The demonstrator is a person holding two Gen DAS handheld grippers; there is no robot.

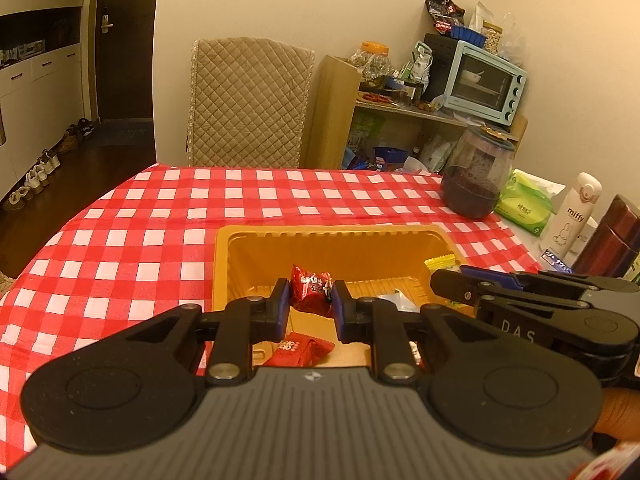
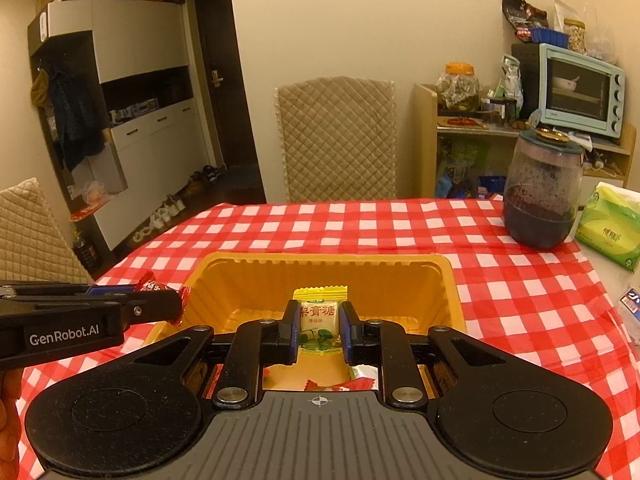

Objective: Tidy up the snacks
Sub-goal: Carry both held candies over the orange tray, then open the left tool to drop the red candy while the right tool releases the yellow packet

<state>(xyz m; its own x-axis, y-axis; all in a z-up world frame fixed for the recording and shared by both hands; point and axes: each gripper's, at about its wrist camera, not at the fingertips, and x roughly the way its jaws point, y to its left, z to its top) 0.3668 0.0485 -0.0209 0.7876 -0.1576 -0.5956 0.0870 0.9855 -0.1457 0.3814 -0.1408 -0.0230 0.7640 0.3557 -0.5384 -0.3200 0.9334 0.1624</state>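
Note:
A yellow plastic tray sits on the red checked tablecloth. My left gripper is shut on a red candy packet and holds it over the tray's near left part. It shows from the side in the right wrist view. My right gripper is shut on a yellow-green candy packet over the tray. It shows from the side in the left wrist view. Another red packet lies in the tray below my left gripper.
A dark glass jar stands at the back right of the table, next to a green tissue pack, a white Miffy bottle and a brown flask. A quilted chair stands behind the table.

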